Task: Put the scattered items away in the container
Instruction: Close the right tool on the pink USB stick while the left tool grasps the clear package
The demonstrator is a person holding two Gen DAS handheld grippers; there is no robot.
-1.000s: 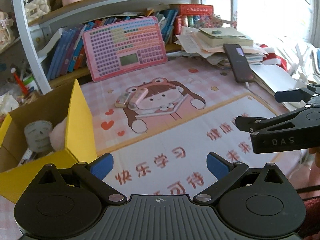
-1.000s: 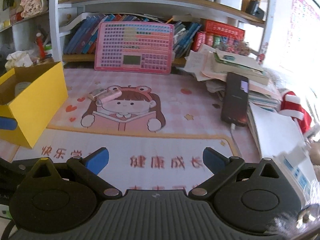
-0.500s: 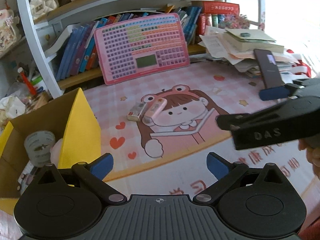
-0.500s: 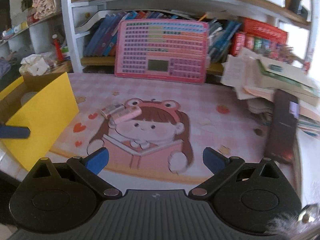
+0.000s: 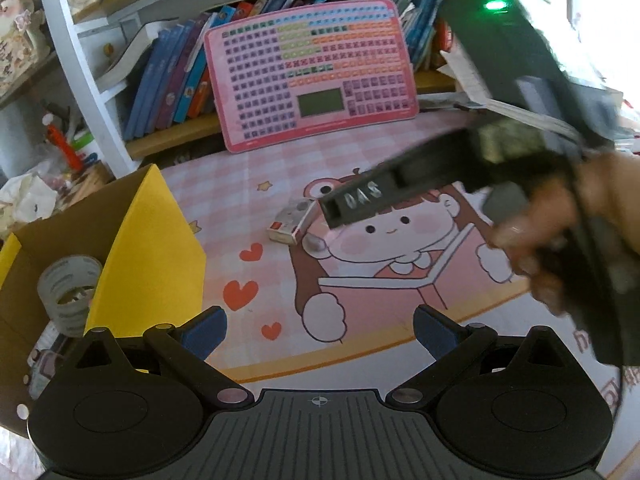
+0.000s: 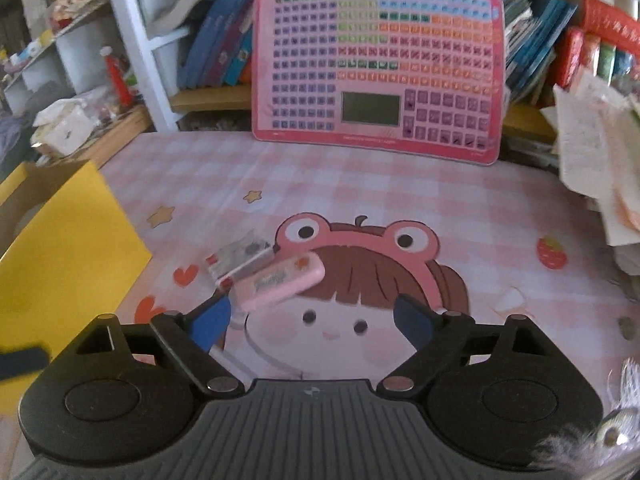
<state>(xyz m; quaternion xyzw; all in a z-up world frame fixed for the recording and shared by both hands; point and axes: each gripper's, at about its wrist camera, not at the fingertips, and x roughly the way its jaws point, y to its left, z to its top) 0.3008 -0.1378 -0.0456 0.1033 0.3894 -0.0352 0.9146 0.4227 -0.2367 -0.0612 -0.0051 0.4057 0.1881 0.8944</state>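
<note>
Blue-padded right tool (image 6: 310,326) — jaws closing, empty — near pink case (image 6: 278,280).

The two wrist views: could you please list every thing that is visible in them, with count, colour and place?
pink case: 1, pink, on the mat, just beyond the right hand-held gripper's fingertips.
small box: 1, white and red, touching the pink case, on its box side.
cardboard box: 1, yellow outside, brown inside, left edge of the mat.
tape roll: 1, clear, inside the cardboard box.
desk mat: 1, pink check with a cartoon girl.
keyboard toy: 1, pink, leaning on the shelf.
books: many, mostly blue, on the shelf.
papers: a pile, white, right side.
left hand-held gripper: black, blue pads, open, empty.
right hand-held gripper: black, blue pads, closing, nothing gripped.
hand: 1, holding the right hand-held gripper.
</note>
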